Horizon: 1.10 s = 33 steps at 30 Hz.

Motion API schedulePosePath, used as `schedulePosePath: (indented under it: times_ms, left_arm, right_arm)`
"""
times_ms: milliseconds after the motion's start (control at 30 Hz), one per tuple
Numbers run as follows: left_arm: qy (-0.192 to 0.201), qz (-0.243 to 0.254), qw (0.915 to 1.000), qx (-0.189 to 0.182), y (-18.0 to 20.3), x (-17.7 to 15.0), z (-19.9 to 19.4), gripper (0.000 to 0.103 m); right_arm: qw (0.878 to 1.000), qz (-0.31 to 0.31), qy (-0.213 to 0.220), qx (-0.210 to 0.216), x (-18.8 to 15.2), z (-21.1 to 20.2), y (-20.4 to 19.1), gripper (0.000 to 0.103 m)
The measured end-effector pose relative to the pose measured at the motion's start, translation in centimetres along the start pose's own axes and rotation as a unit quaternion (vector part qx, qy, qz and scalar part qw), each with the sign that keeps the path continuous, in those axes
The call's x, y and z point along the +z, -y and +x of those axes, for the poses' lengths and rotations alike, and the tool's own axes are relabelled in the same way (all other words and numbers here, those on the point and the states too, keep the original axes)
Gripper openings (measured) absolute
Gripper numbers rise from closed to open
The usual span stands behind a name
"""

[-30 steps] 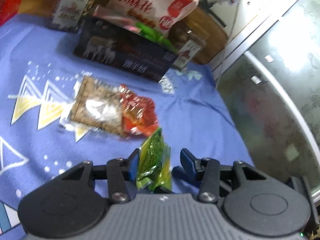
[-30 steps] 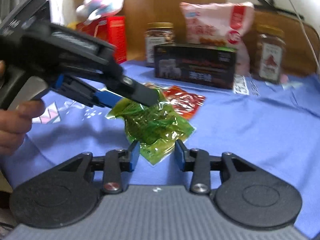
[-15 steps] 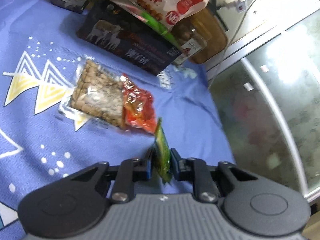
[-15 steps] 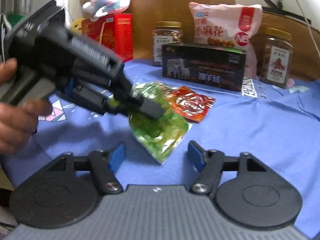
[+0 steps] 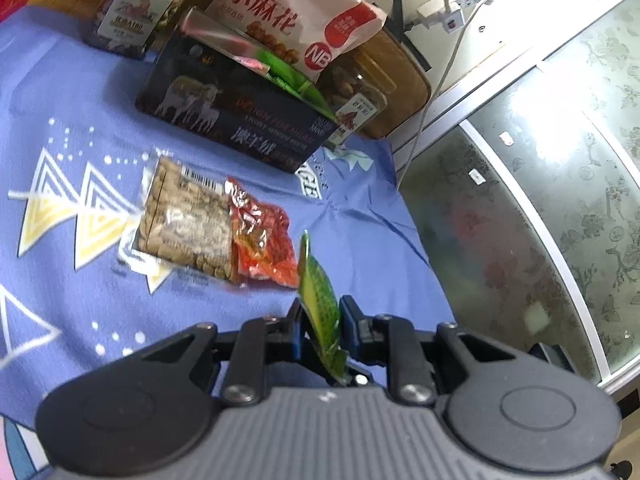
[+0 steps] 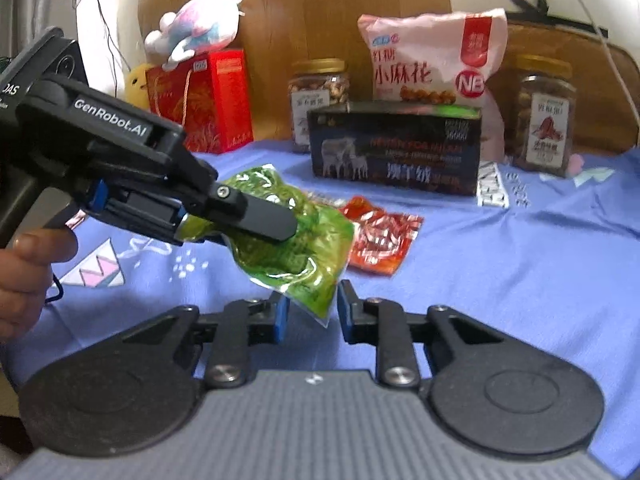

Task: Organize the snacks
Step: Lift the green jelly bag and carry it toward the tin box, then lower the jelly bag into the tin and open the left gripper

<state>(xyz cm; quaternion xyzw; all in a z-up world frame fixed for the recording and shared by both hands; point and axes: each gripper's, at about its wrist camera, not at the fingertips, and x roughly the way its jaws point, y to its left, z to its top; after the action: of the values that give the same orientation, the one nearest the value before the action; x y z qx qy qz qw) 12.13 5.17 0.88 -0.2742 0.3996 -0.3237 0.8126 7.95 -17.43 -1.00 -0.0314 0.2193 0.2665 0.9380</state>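
Green and slippery, the packet (image 6: 296,248) is clamped in the left tongs (image 5: 320,328) (lifted off the cloth) while the right tongs (image 6: 310,312) are closing around its lower corner without pressing yet, so seat it deeper first.

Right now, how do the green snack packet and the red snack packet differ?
The green snack packet is lifted off the blue cloth, pinched in the left hand-held gripper; the red snack packet lies flat on that cloth, ungripped. The green one looks larger than the red one. Both are glossy, crinkled, sealed plastic pouches.
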Motion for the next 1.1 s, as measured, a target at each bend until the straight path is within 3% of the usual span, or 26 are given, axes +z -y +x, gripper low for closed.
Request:
schedulePosePath:
  times_ms: [267, 600, 800, 967, 1100]
  left_arm:
    - [0.02, 0.03, 0.9993, 0.007, 0.8, 3.2, -0.4, 0.02]
    - [0.058, 0.084, 0.9945, 0.026, 2.1, 11.5, 1.3, 0.022]
    - [0.079, 0.092, 0.9894, 0.08, 0.7, 16.7, 4.3, 0.028]
    - [0.094, 0.123, 0.965, 0.212, -0.7, 18.3, 7.4, 0.029]
    - [0.079, 0.134, 0.9649, 0.211, -1.2, 17.7, 8.0, 0.035]
  right_arm:
    - [0.999, -0.005, 0.036, -0.015, 2.9, 1.3, 0.8, 0.027]
    - [0.997, -0.012, 0.073, -0.029, 9.5, 5.7, 3.6, 0.027]
    - [0.996, -0.026, 0.071, -0.051, 13.2, 10.9, 5.5, 0.03]
    - [0.996, -0.03, 0.046, -0.066, 13.1, 12.6, 6.2, 0.039]
    - [0.997, 0.002, 0.056, -0.058, 12.0, 10.5, 7.0, 0.04]
